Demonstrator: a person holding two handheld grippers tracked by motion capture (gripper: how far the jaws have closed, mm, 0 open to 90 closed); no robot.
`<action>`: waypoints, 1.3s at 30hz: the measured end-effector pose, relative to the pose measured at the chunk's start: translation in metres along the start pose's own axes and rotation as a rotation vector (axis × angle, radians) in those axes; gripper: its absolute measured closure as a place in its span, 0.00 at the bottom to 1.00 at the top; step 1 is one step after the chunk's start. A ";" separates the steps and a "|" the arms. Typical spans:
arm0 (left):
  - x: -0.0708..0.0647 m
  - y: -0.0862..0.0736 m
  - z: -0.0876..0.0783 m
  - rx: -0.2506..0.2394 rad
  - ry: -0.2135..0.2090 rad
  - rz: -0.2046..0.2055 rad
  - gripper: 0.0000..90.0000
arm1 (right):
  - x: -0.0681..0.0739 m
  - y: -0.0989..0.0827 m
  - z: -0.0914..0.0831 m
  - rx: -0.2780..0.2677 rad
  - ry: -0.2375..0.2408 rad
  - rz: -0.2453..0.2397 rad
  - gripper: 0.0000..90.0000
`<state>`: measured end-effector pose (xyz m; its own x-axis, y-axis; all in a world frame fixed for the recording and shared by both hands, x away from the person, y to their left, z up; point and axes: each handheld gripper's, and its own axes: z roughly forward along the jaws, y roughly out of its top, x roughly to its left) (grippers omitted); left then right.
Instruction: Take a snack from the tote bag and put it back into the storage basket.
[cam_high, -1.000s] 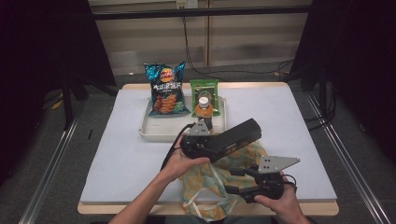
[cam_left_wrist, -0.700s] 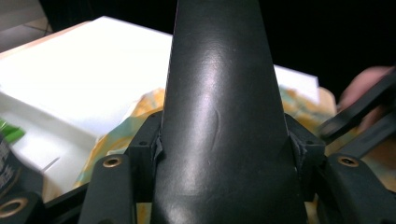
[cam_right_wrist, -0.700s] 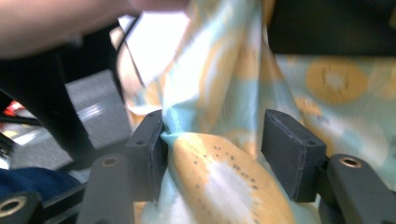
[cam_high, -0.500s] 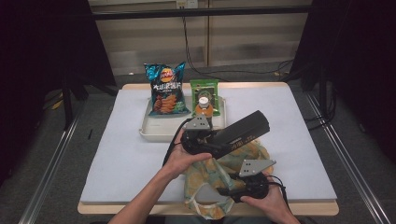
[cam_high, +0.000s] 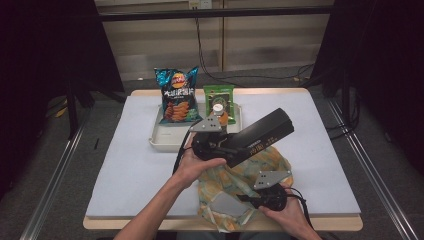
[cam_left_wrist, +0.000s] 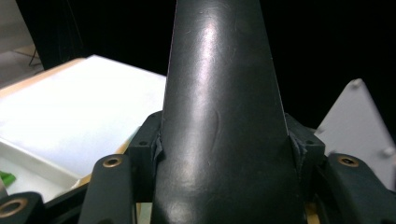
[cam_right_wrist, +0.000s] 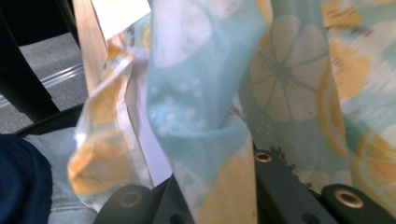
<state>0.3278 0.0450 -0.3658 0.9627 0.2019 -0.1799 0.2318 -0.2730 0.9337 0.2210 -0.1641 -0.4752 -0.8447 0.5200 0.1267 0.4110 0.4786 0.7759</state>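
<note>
Right tongs (cam_high: 248, 198) just closed, now pinching bag (cam_high: 227, 182); left tongs (cam_high: 231, 149) clamping raised black box (cam_high: 260, 136), tray (cam_high: 159, 141) behind

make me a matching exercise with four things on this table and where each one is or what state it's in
Things:
1. black box
2. lemon-print bag
3. chips bag
4. green packet

Places or states:
A. stands at the tray's back left
B. pinched by the right gripper
C. held in the left gripper, lifted above the table
D. stands at the tray's back right

Pairs: 1-C, 2-B, 3-A, 4-D
</note>
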 end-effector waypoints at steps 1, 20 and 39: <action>0.000 0.002 -0.002 -0.006 -0.004 0.003 0.48 | -0.001 -0.001 0.001 0.000 -0.002 0.002 1.00; 0.001 0.004 -0.039 0.059 0.028 0.081 0.48 | -0.024 -0.025 -0.050 -0.044 -0.120 0.111 0.95; 0.024 -0.019 -0.078 0.125 0.090 0.065 0.48 | -0.012 -0.014 -0.080 -0.232 -0.137 0.108 0.23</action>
<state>0.3353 0.1283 -0.3636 0.9611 0.2622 -0.0870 0.1907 -0.4017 0.8957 0.1974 -0.2336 -0.4382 -0.7397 0.6573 0.1439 0.3933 0.2488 0.8851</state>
